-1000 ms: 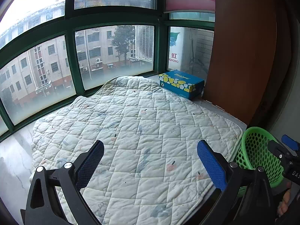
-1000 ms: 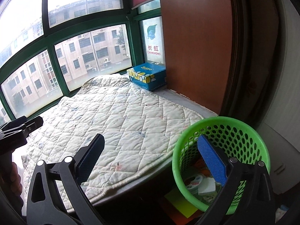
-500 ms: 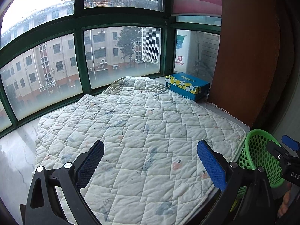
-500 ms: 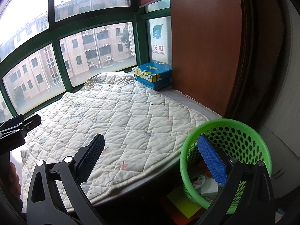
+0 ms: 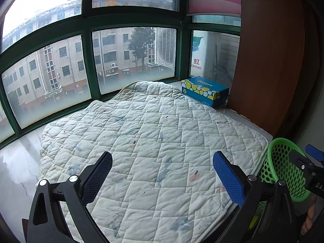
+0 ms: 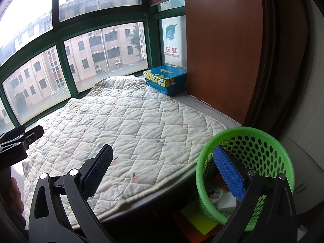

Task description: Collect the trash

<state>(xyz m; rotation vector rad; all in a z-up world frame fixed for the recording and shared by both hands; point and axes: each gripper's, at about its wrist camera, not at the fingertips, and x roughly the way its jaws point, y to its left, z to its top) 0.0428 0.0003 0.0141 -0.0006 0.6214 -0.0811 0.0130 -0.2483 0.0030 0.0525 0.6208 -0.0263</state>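
Nearest, the left gripper (image 5: 162,174) hangs over the quilted pad (image 5: 154,141) with its blue pads spread wide and nothing between them. The right gripper (image 6: 162,172) is likewise spread and empty; its right pad sits in front of the green basket (image 6: 269,141) at four o'clock in the right view.

The trash (image 6: 219,196) already lies in the basket's bottom: a round lid-like piece and some white scraps. No loose litter shows on the pad, so the collecting looks about finished. What remains, I judge, is a slow sweep of both cameras across the pad and the ledge, jaws kept apart, before calling it done.

Farther off, at one o'clock, a blue tissue box (image 5: 204,91) stands by the window (image 5: 129,56).

Hidden: the basket's lower half behind the gripper, the floor beneath the ledge, and a yellow sheet (image 6: 199,217) beside the basket, partly cut off.
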